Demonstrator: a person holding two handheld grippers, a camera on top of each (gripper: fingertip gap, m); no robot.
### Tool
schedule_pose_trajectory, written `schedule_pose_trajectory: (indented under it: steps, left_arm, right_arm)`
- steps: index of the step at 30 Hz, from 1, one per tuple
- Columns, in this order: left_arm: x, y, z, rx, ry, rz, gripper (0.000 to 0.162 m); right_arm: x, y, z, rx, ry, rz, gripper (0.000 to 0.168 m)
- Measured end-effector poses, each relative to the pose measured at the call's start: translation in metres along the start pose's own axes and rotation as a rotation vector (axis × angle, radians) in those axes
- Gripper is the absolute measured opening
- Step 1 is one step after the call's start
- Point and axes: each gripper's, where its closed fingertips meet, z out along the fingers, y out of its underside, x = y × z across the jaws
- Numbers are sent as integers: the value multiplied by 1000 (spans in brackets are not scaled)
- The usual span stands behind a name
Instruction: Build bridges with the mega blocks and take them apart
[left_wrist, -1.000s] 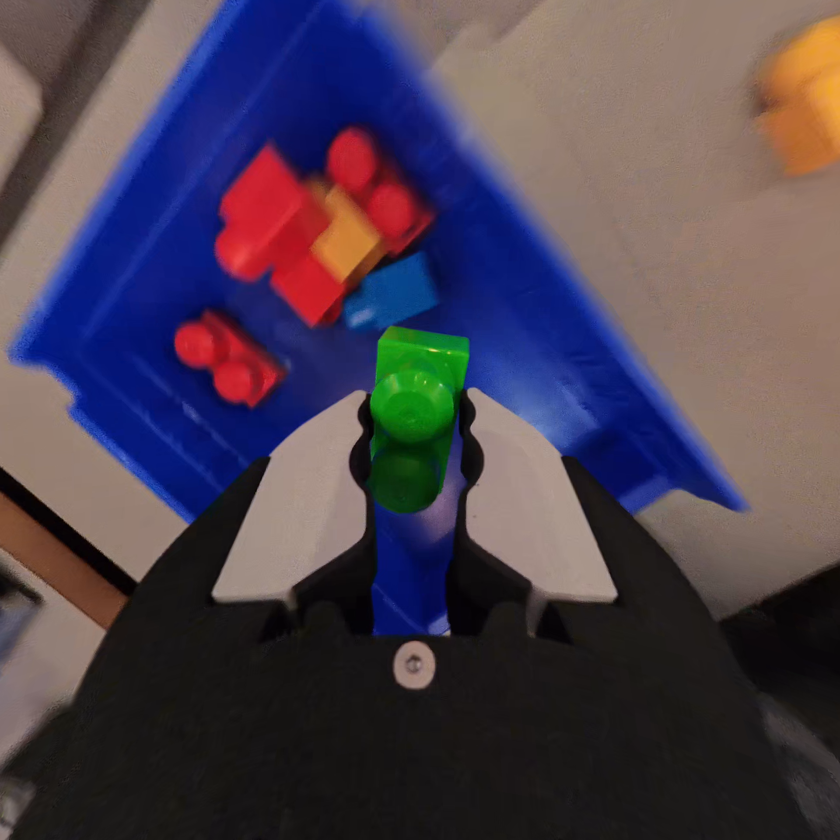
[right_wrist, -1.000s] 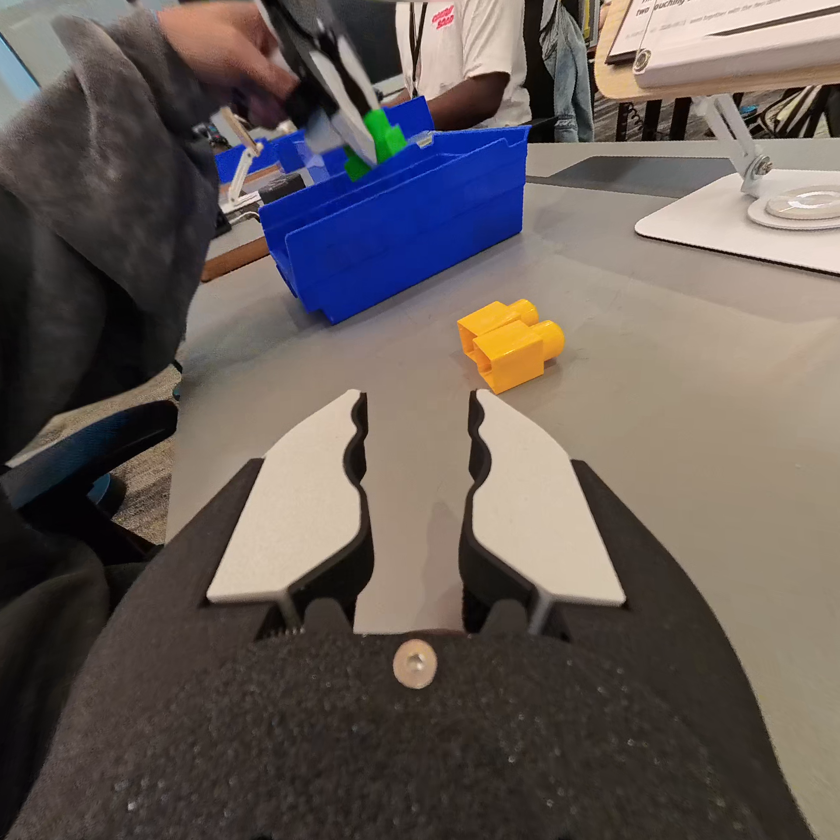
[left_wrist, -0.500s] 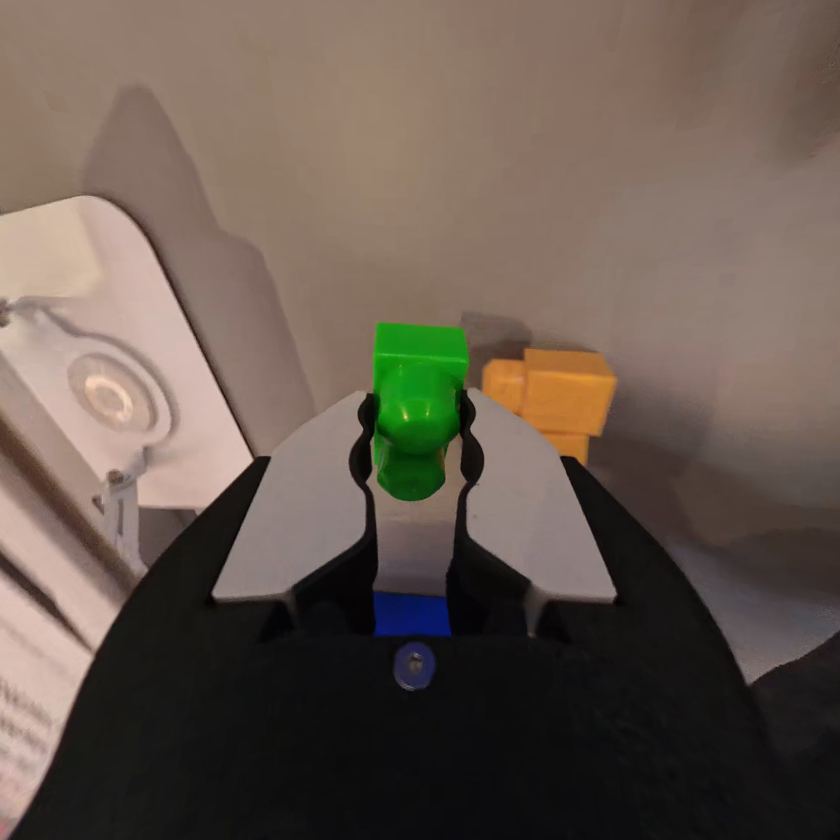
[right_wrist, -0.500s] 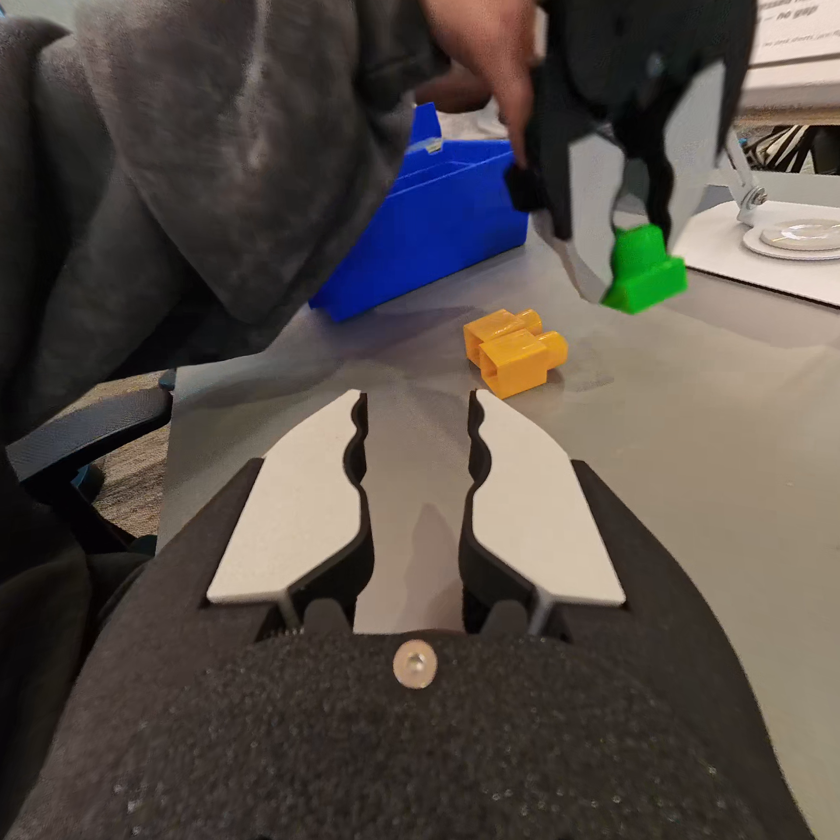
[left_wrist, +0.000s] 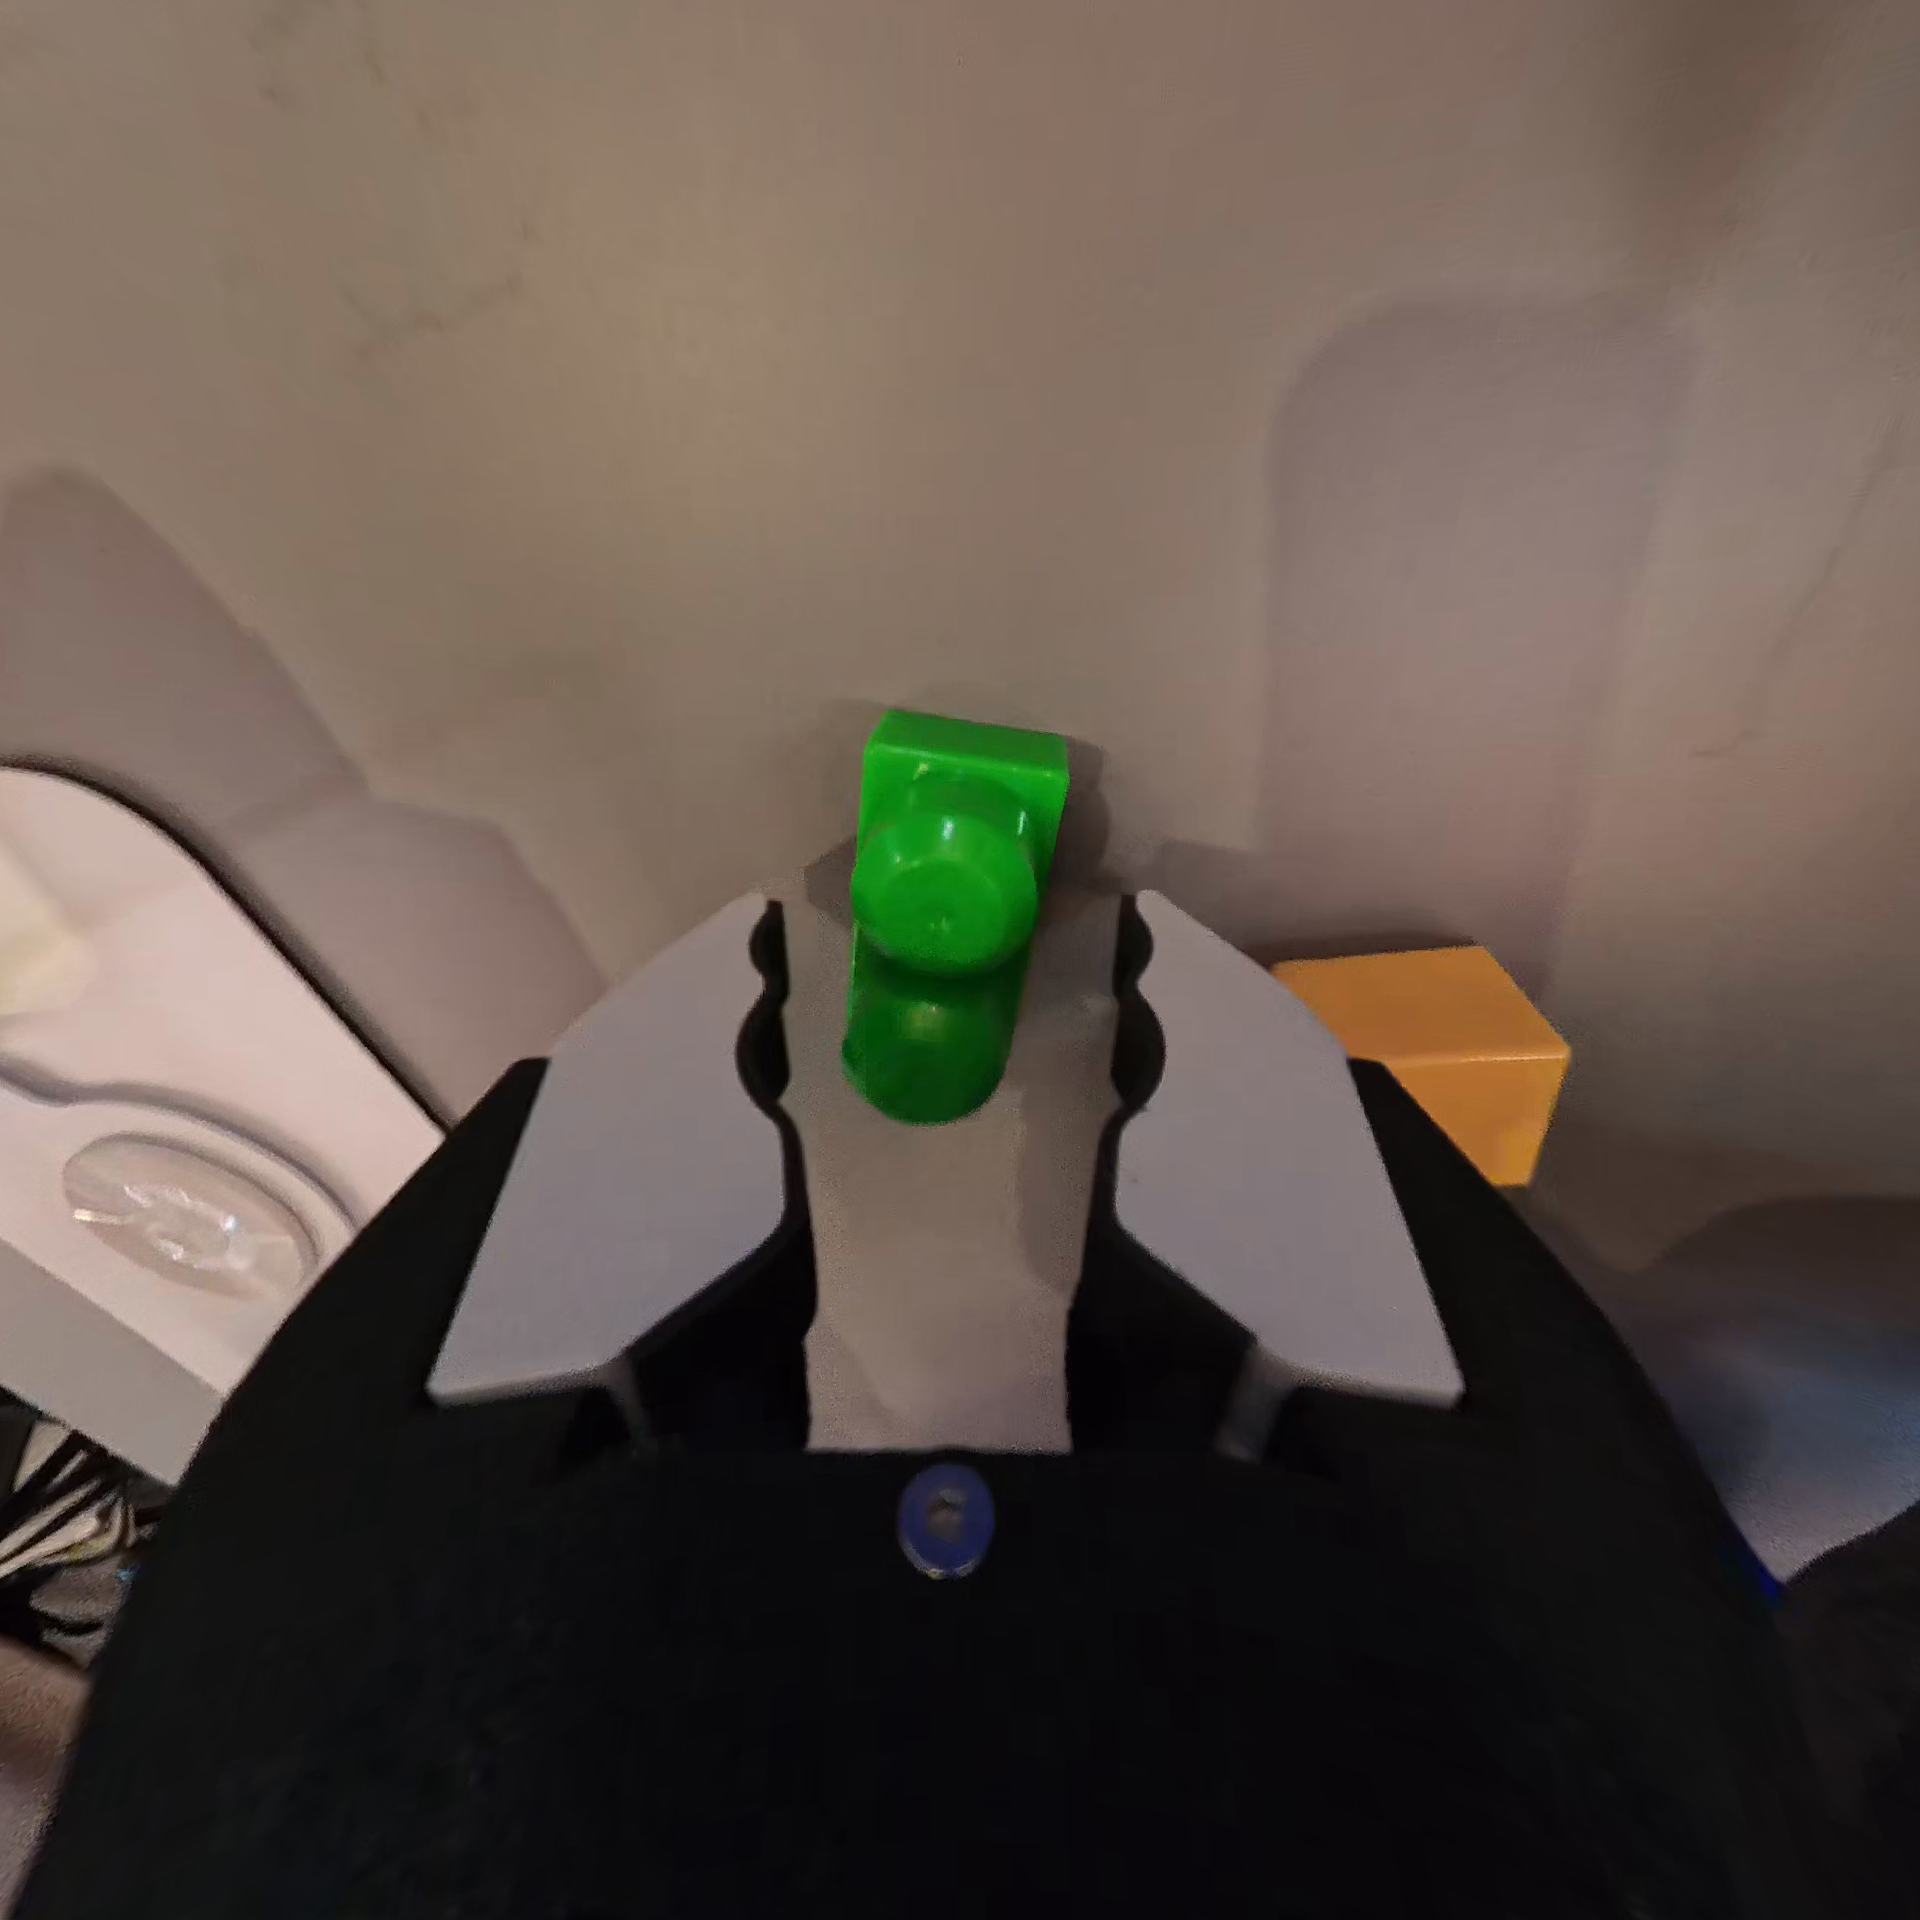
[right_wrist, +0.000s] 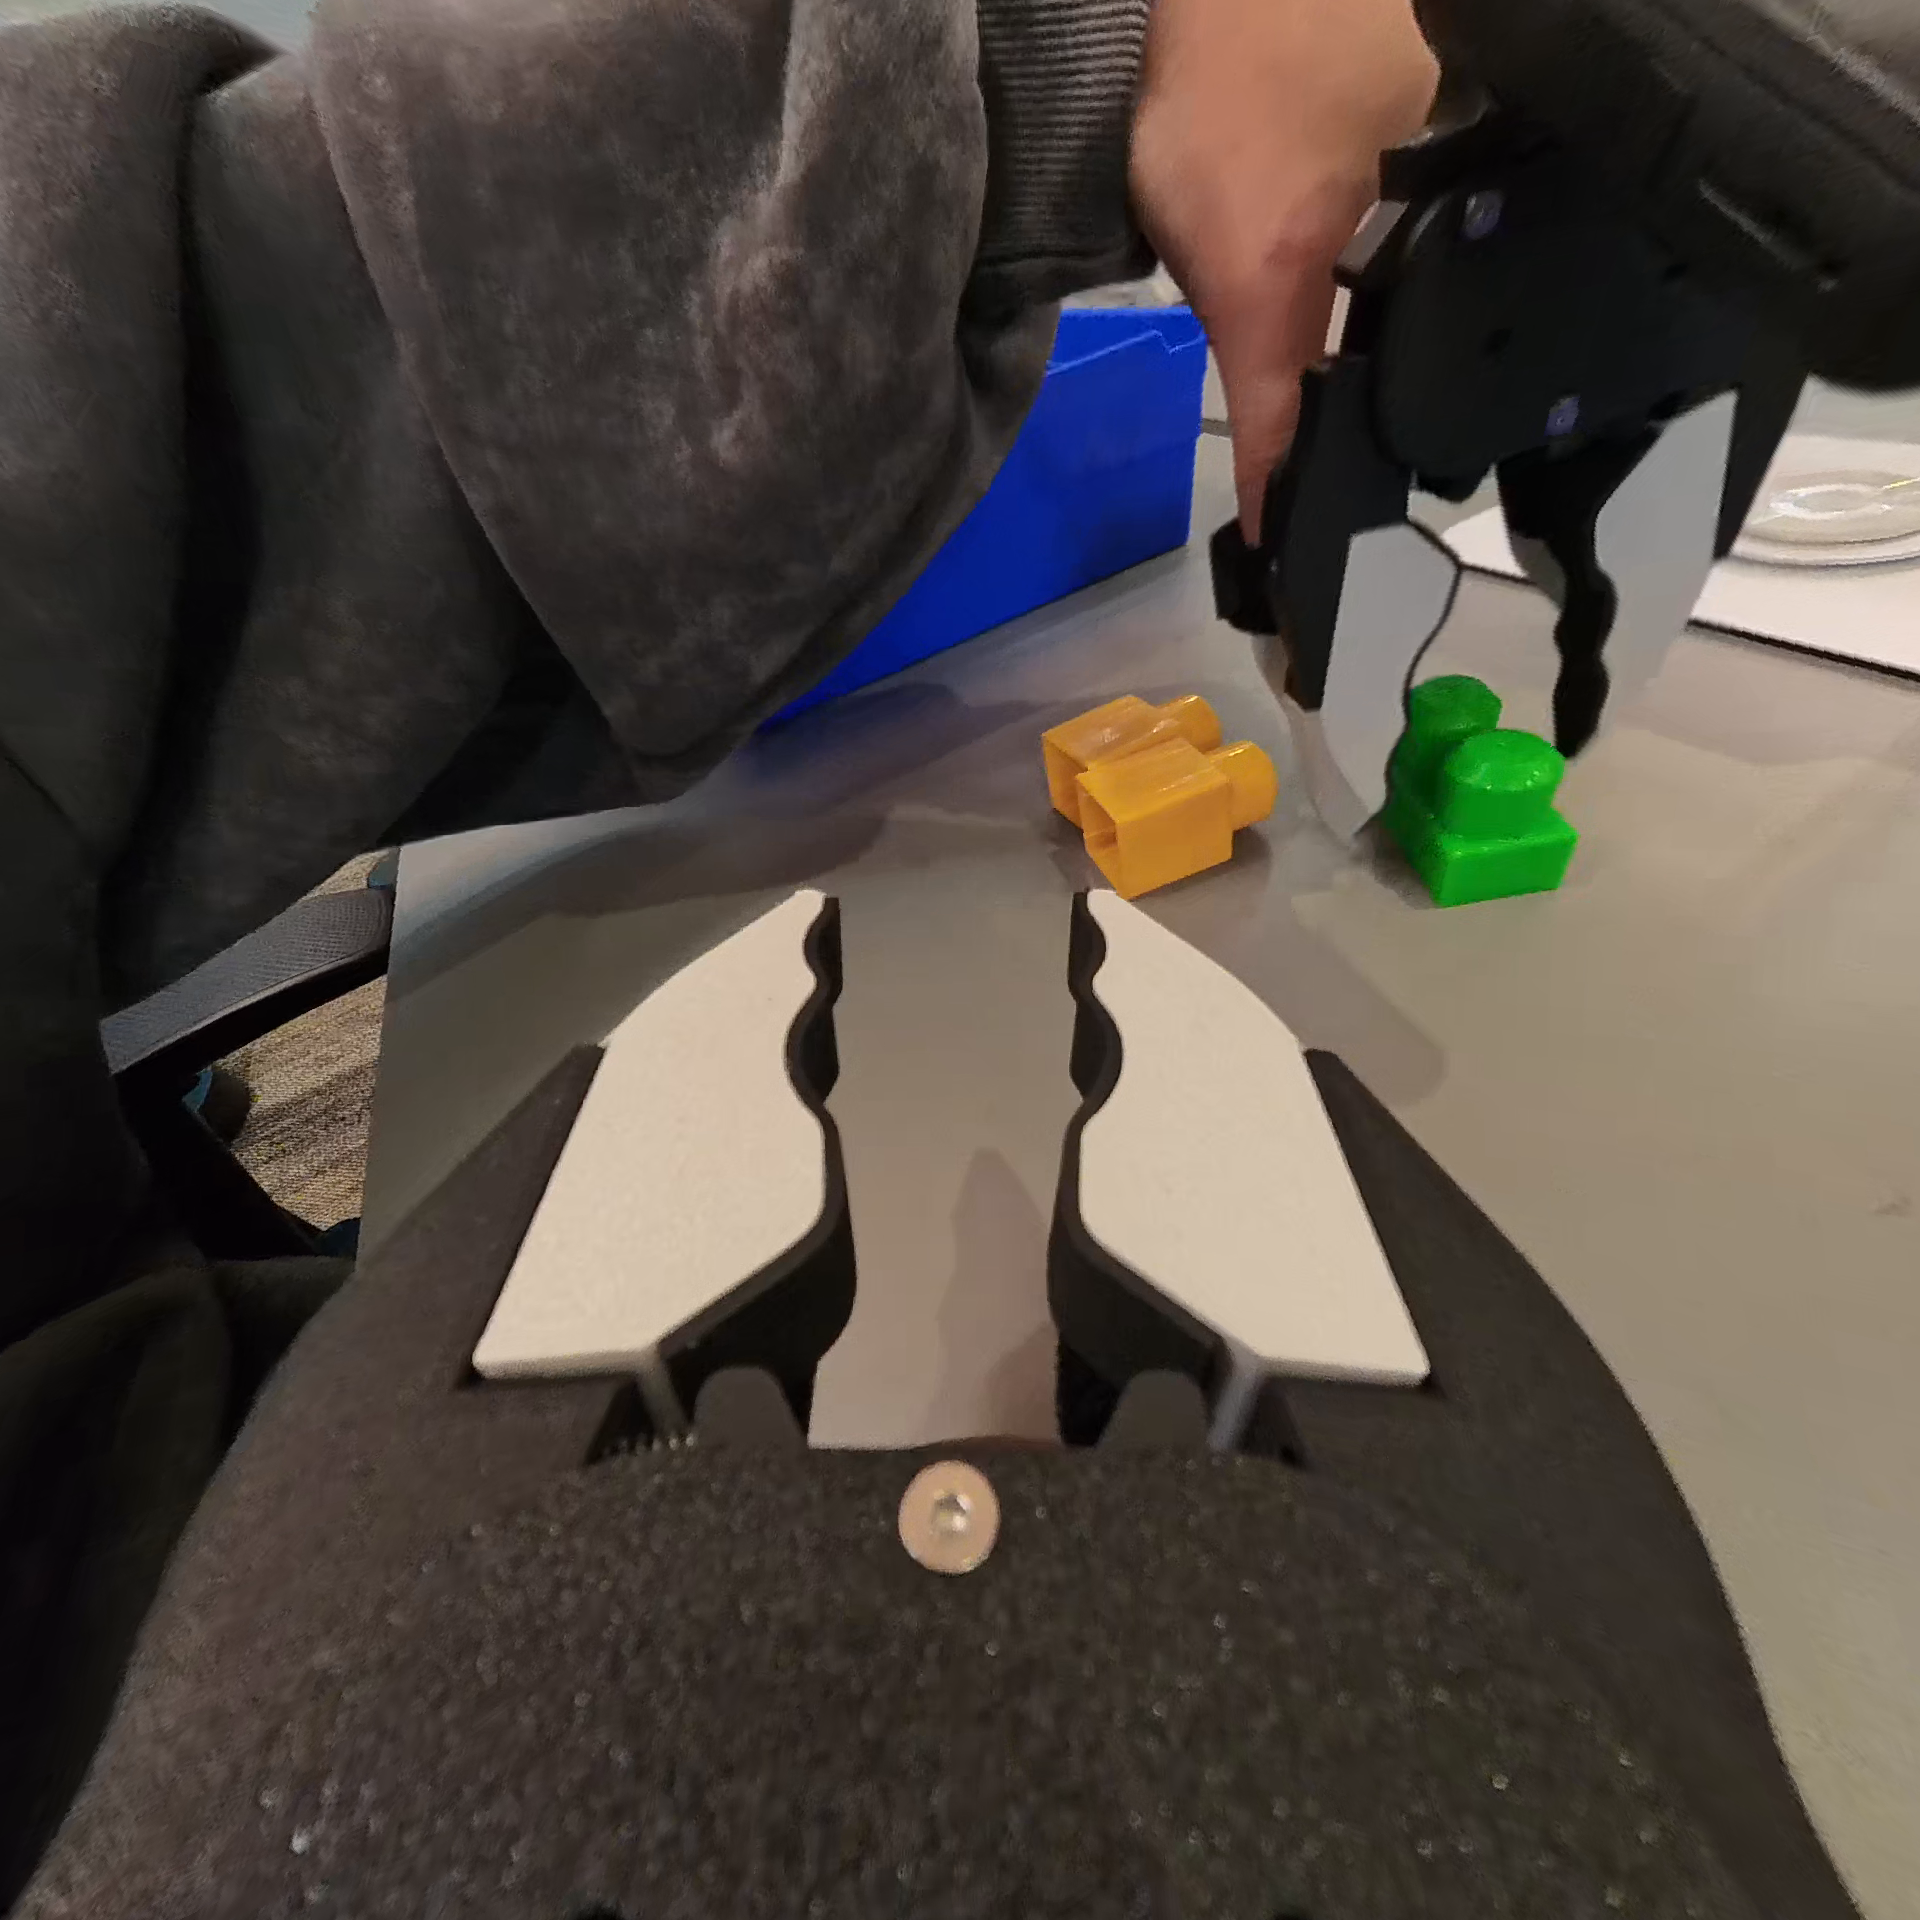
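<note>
Since half a sec ago the green block (left_wrist: 951, 914) went from clamped and airborne to sitting on the table (left_wrist: 935, 364), and the left gripper (left_wrist: 948, 920) let go.

Left wrist view: jaws apart, gaps both sides of the block, studs facing the cam. Orange block (left_wrist: 1455, 1049) just beside the right finger, partly hidden.

Right wrist view: right gripper (right_wrist: 954, 914) low over the table, jaws apart w/ nothing between. Ahead, orange block on its side; green block upright just beside it, left gripper straddling it. Blue bin (right_wrist: 1081, 499) behind a grey sleeve (right_wrist: 623, 343).
</note>
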Motion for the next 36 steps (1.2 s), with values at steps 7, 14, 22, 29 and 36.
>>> schedule_pose_trajectory:
  steps: [7,14,22,29,36]
  left_arm:
    - [-6,20,-85,239,-328,-424,72]
    - [68,40,-96,656,-627,-1110,101]
    - [106,29,-28,650,-682,-1468,107]
    - [84,42,-10,586,-604,-1590,109]
    - [71,38,-6,588,-566,-1613,105]
  right_arm:
    - [2,-1,-1,12,-5,25,42]
    - [0,0,-1,6,-20,38,42]
    - [0,-1,-1,13,-30,58,42]
    - [-1,-1,-1,16,-39,63,42]
    - [-1,-2,-1,16,-41,67,42]
